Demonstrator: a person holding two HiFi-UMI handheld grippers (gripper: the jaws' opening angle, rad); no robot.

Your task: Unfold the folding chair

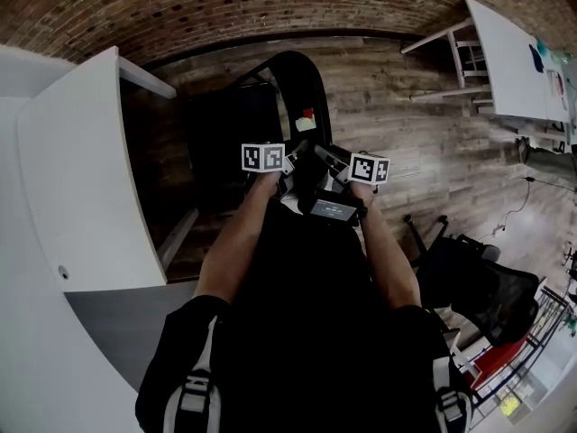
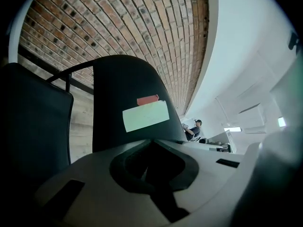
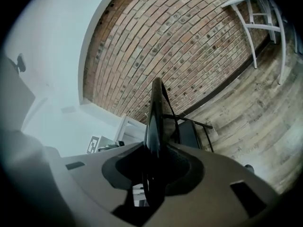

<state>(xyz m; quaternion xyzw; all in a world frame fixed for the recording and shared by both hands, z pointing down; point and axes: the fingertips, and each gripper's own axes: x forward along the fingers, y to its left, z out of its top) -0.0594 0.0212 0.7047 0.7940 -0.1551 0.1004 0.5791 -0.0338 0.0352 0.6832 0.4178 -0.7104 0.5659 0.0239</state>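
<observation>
The black folding chair [image 1: 299,84] stands on the wood floor just ahead of me, its curved backrest [image 2: 128,93] carrying a pale green label [image 2: 146,116] and a strip of red tape. My left gripper [image 1: 287,175] sits close behind that backrest; its jaws [image 2: 152,181] are shut and I see nothing between them. A second dark panel of the chair [image 2: 33,126] fills the left of the left gripper view. My right gripper [image 1: 339,166] is shut on a thin black chair panel [image 3: 155,117], which I see edge-on running up between its jaws [image 3: 152,178].
A white table [image 1: 81,197] stands close on my left. Another white table [image 1: 509,57] with a white frame stands at the far right. A black office chair [image 1: 478,287] is at the lower right. A brick wall [image 1: 225,7] runs behind the chair.
</observation>
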